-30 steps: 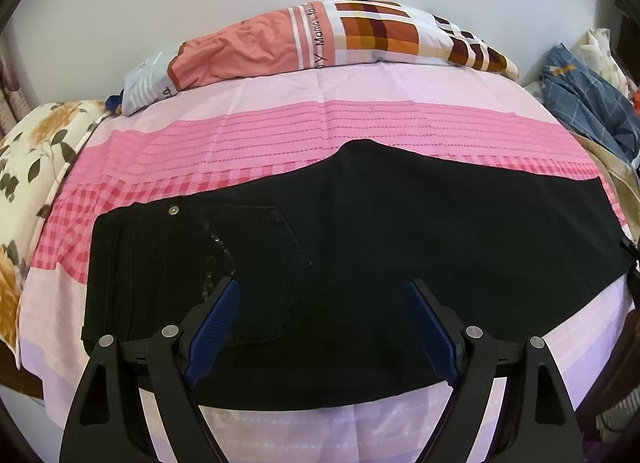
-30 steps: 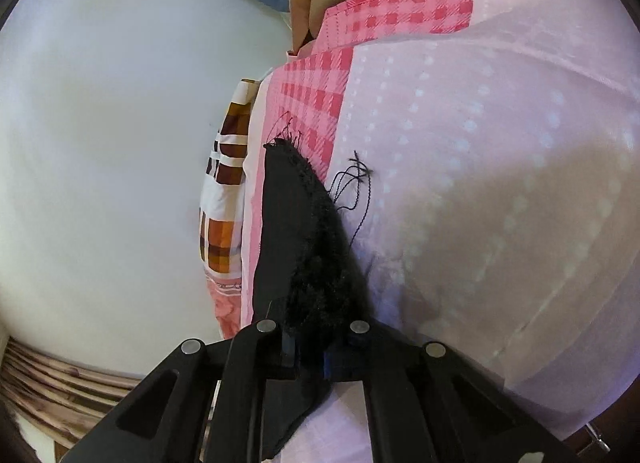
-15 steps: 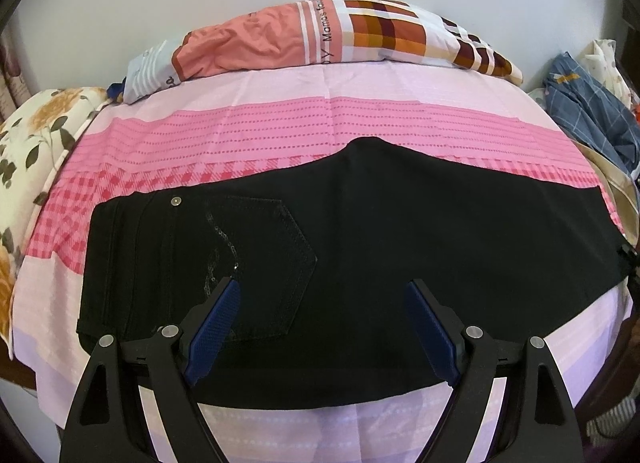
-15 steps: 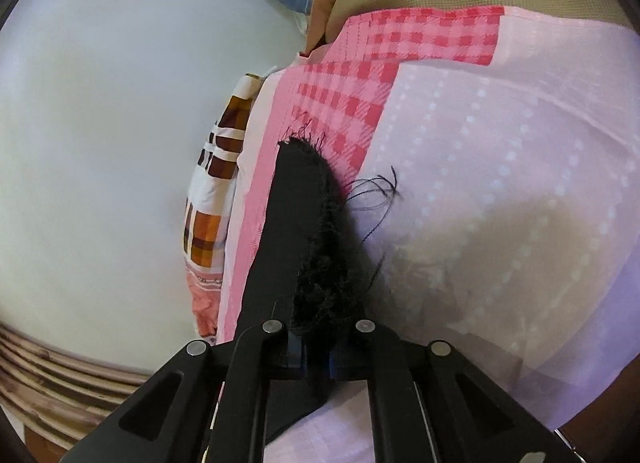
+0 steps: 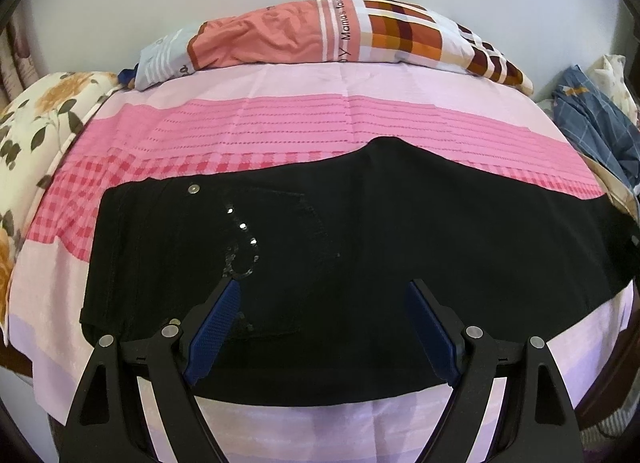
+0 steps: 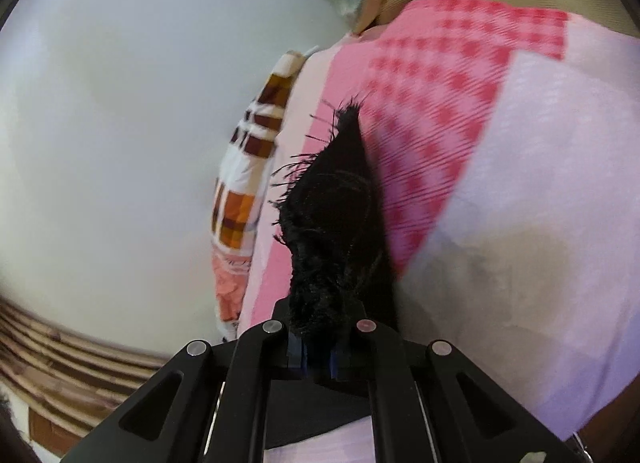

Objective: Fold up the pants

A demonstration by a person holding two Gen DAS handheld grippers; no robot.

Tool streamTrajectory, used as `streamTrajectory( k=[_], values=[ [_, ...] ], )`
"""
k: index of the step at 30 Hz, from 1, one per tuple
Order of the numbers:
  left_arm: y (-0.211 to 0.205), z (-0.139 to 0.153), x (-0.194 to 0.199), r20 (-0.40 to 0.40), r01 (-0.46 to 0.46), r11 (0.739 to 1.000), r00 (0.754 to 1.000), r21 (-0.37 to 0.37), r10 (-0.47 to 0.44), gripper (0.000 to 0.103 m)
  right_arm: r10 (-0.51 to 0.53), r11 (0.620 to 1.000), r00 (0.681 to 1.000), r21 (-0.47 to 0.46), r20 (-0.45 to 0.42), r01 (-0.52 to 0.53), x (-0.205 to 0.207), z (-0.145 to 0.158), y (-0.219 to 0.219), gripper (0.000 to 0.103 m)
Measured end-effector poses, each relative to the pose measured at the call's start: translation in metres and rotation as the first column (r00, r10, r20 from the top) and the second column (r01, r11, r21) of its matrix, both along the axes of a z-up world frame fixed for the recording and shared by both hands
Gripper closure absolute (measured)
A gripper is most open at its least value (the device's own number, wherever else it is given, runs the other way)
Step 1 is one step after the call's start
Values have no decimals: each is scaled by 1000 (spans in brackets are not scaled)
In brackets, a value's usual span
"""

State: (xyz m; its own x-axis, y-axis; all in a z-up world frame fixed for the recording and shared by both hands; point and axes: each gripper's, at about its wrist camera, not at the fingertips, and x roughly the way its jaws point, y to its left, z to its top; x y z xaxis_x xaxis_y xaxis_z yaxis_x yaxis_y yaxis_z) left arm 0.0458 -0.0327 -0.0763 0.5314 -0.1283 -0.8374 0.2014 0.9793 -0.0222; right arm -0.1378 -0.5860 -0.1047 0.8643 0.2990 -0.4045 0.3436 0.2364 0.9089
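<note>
Here, black pants lie flat across a pink bedsheet; the left gripper hovers wide above them, while the right gripper pinches their frayed hem.

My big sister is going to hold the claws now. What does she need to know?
Left claw: open, holding nothing, above the pants near the back pocket.
Right claw: shut on the frayed leg end, lifted a little off the bed sheet.
Pants: lying flat across the bed, already doubled leg on leg, waist to the left, legs to the right.
Left to do: carry the leg end over toward the waist, then smooth the fold.
</note>
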Motion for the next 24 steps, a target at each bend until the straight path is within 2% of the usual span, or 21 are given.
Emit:
streamTrajectory(
  k=[8,14,24],
  values=[
    [11,-2,-2,-6,-26,1000,1000,-11,25,19,167,986,985,9,43,-168,60,18,61,96],
    [21,-6,-4,-20,-44,999,999,-21,43,19,270,961,961,52,53,-273,96,11,107,96],
    [36,-15,-4,-56,-78,996,996,-47,75,19,471,873,880,109,66,-475,158,2,215,96]
  ],
)
